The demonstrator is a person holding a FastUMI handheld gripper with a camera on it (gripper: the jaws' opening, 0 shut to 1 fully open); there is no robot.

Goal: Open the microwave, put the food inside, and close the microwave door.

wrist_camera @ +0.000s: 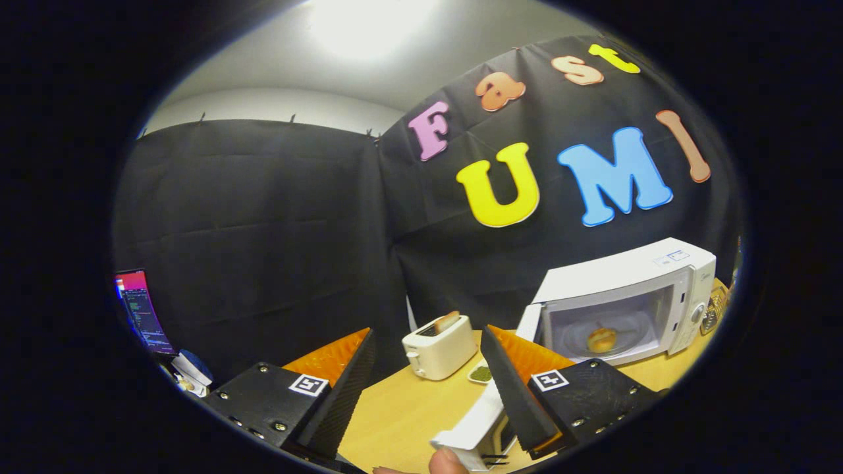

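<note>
The white microwave [625,289] stands on the wooden table [402,408], beyond my right finger. Its door [471,421] is swung wide open toward me, and the door's free end lies between my fingers, close against the right fingertip's [507,382] inner side. A round golden bun [601,340] sits on the glass plate inside the cavity. My gripper [427,331] is open, and both fingers are bare. A person's fingertip [448,462] shows just below the door's end.
A cream toaster [440,354] with a slice of bread sticking out stands ahead between the fingers. A small dish of something green [481,374] lies beside it. A lit monitor [141,313] is far off past the left finger.
</note>
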